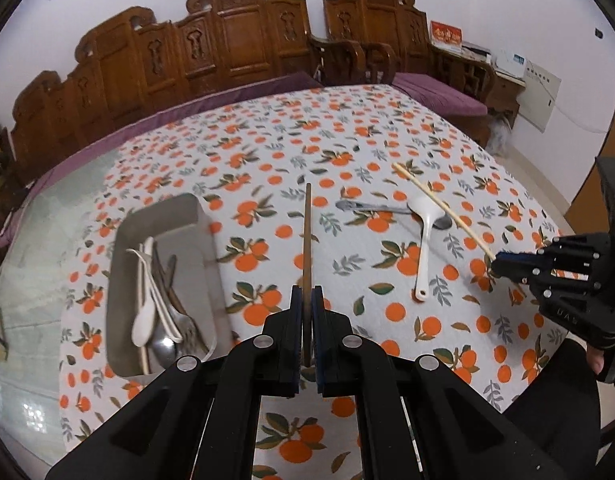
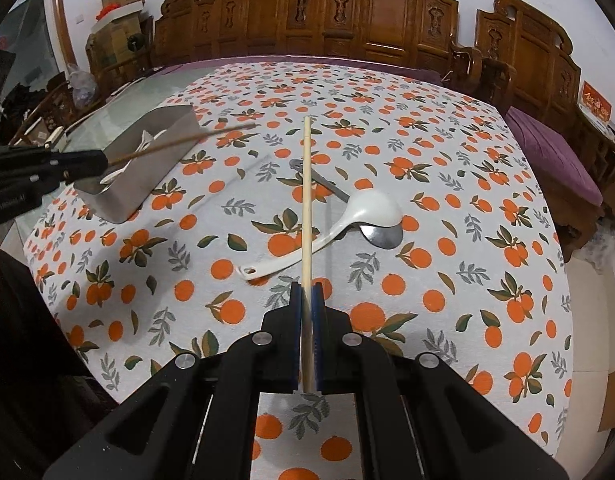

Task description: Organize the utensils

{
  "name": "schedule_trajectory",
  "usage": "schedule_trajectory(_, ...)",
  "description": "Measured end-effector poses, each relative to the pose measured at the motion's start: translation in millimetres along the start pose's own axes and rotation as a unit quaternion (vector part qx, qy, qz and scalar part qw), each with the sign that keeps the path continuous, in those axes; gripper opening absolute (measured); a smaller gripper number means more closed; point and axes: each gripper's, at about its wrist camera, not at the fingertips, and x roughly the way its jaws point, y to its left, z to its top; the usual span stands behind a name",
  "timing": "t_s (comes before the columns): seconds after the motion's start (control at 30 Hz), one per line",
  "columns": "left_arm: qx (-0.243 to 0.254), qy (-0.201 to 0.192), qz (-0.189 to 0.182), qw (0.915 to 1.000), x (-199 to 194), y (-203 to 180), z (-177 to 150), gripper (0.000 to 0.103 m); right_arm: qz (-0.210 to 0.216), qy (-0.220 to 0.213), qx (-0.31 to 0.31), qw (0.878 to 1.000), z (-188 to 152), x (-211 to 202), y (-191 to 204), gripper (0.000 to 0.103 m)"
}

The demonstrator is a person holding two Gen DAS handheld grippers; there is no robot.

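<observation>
My left gripper (image 1: 306, 294) is shut on a dark brown chopstick (image 1: 307, 236) that sticks out ahead, above the cloth. It hangs to the right of a metal tray (image 1: 205, 240) that holds white spoons, metal spoons and forks. My right gripper (image 2: 306, 290) is shut on a pale chopstick (image 2: 306, 200), also lifted over the table. On the cloth beyond it lie a white ladle (image 2: 371, 208) and a metal spoon (image 2: 381, 234) crossing under it. In the right wrist view the left gripper (image 2: 103, 162) with its brown chopstick (image 2: 187, 140) hovers in front of the tray (image 2: 139, 184).
An orange-print tablecloth (image 1: 347, 140) covers the table, with bare glass (image 1: 47, 240) at the left. Carved wooden benches (image 1: 227, 40) with purple cushions line the far side. A person's dark sleeve (image 2: 27, 340) is at the near left edge. Boxes (image 2: 119, 12) stack in the far left corner.
</observation>
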Motion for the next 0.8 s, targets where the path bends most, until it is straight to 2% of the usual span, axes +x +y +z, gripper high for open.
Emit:
schedule_trajectory(0.37, -0.017, -0.006, 0.019, 0.9997, -8, 32, -2, 0.004, 0.022, -0.01, -0.014, 1.0, 6, -7, 26, 0.006)
schedule_trajectory(0.8, -0.074, -0.012, 0.043, 0.9963, -3, 104, -12, 0.004, 0.035, -0.023, -0.058, 0.997, 23, -5, 73, 0.006)
